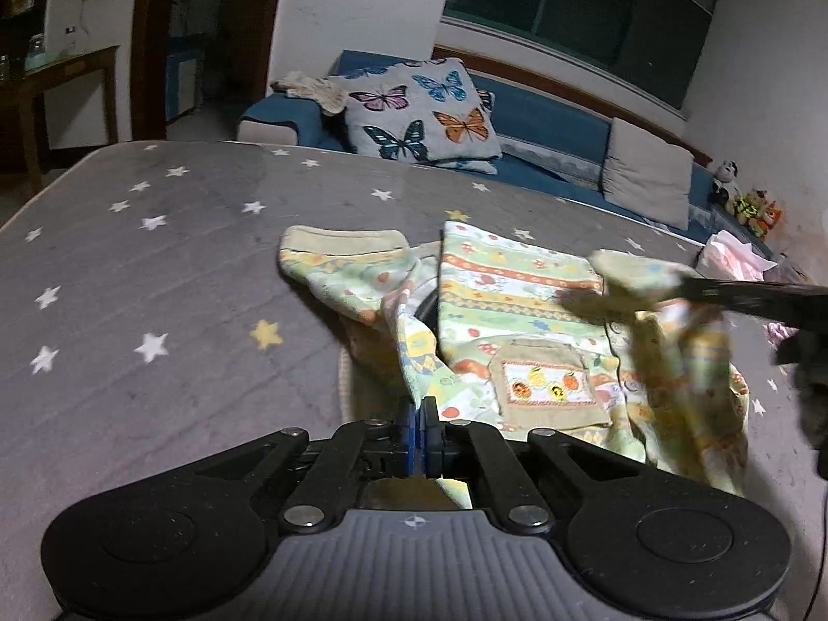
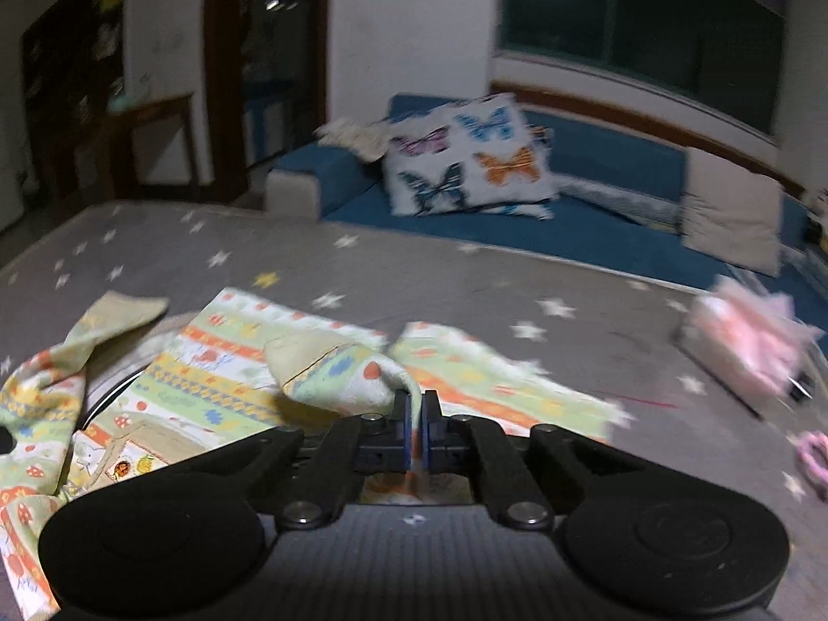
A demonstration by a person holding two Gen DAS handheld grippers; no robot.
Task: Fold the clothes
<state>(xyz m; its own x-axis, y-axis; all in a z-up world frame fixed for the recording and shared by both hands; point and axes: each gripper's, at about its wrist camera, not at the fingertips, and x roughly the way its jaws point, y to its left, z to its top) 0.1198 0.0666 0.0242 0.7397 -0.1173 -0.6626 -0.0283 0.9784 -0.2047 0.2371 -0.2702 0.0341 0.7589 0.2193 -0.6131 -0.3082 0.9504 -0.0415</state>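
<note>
**Both grippers clamped on a child's patterned garment over a star-print surface**

Left wrist view: The left gripper, black with blue pads, has its jaws pressed together on a fold of a small pale-green cotton garment printed with orange, yellow and blue bands of fruit and mushrooms. The garment lies in the middle of a grey surface scattered with white and yellow stars. One beige-cuffed sleeve stretches to the far left. A beige-edged patch pocket sits near the gripper, just to its right. At the right, the right gripper, blurred, lifts the other sleeve clear of the surface, cloth hanging below it. Beyond the surface stands a blue sofa with a white butterfly cushion and a plain beige cushion.

Right wrist view: The picture is blurred. The right gripper's jaws are closed together, pinching the green edge of a beige-cuffed sleeve that bunches just to the left of the fingertips. The garment's body spreads flat beneath and to the left. A pink, fluffy bundle lies on the surface at the far right, well apart from the garment.
</note>
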